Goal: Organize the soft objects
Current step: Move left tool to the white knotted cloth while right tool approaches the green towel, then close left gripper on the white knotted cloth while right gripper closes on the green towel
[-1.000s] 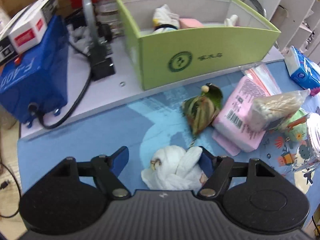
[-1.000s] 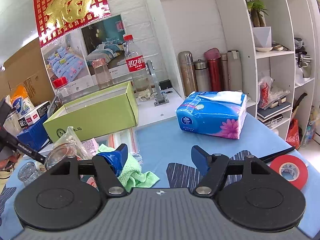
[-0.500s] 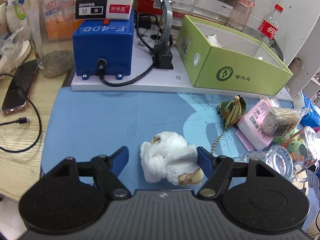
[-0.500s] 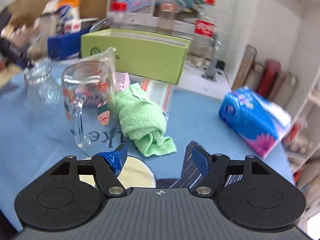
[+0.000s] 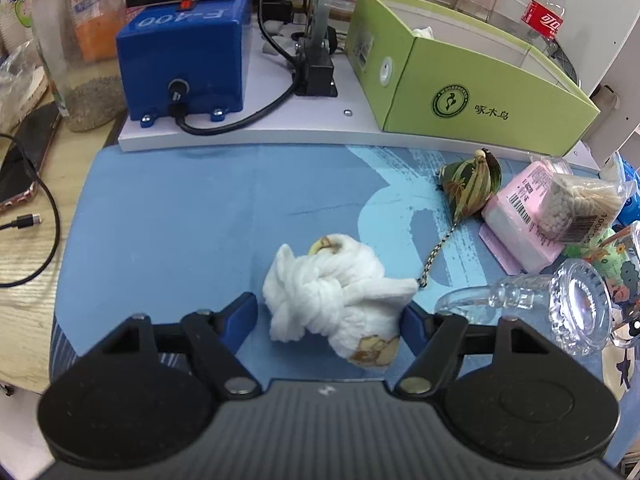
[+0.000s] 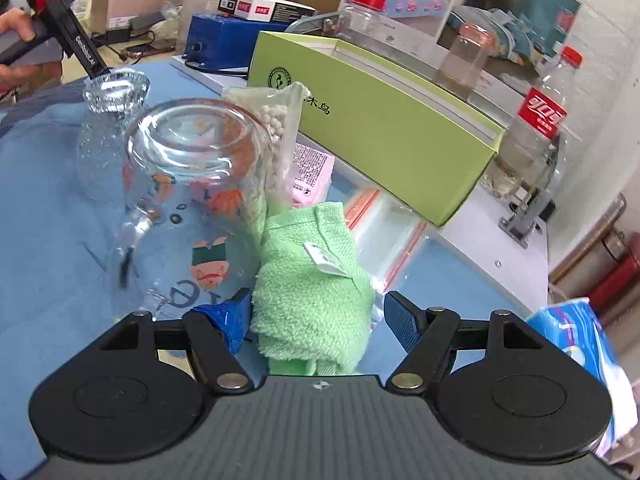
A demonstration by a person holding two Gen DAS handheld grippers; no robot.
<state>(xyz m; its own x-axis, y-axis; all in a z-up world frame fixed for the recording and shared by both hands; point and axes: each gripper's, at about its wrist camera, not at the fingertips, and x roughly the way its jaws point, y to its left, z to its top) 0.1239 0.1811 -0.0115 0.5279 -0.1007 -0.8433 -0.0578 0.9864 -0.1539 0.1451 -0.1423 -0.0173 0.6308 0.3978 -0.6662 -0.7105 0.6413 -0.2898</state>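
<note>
A white knotted plush toy (image 5: 336, 292) lies on the blue mat between the open fingers of my left gripper (image 5: 330, 314); the right finger touches it, the left stands apart. A green striped dumpling-shaped pouch (image 5: 472, 186) lies farther right. A folded green towel (image 6: 312, 284) lies between the open fingers of my right gripper (image 6: 318, 320). The green box (image 5: 472, 88) stands at the back and holds soft items; it also shows in the right wrist view (image 6: 384, 132).
A blue device (image 5: 184, 56) with a cable sits back left. A pink pack (image 5: 524, 216), a bag of cotton swabs (image 5: 576, 204) and an overturned glass mug (image 5: 568, 304) crowd the right. A printed glass mug (image 6: 192, 200) stands left of the towel; a tissue pack (image 6: 576, 340) is right.
My left gripper has pulled back from the green box with the white toy between its fingers. My right gripper swung left and down onto the green towel.
</note>
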